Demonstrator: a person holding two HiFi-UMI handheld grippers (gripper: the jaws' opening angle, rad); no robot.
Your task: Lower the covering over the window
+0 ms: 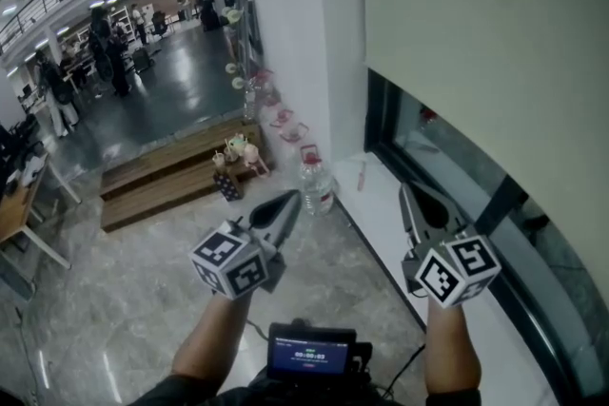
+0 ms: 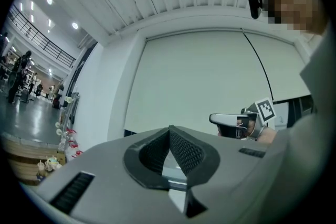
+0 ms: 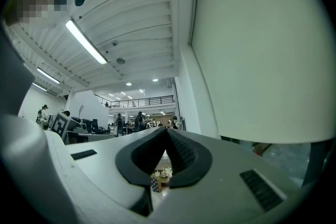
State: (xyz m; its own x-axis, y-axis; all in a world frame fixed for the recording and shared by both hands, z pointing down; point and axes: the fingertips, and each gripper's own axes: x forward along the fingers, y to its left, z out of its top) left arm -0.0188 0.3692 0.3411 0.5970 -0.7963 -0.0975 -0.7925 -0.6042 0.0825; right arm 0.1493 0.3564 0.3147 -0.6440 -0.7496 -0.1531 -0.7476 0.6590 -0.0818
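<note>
A cream roller blind (image 1: 476,24) hangs over the upper part of the window at the right; a strip of dark glass (image 1: 473,174) shows below its bottom edge. The left gripper view has the blind (image 2: 210,81) filling the wall ahead, with a thin black cord (image 2: 260,68) down its right side. My left gripper (image 1: 290,198) is shut and empty, held out left of the window. My right gripper (image 1: 403,190) is shut and empty too, held over the white sill (image 1: 381,195) near the blind's lower corner. Neither gripper touches the blind or the cord.
A water bottle (image 1: 317,181) stands on the floor by the white pillar (image 1: 285,33). Wooden steps (image 1: 162,176) with cups (image 1: 236,150) lie further left. A small screen (image 1: 310,352) sits at my chest. People stand in the far hall (image 1: 105,52).
</note>
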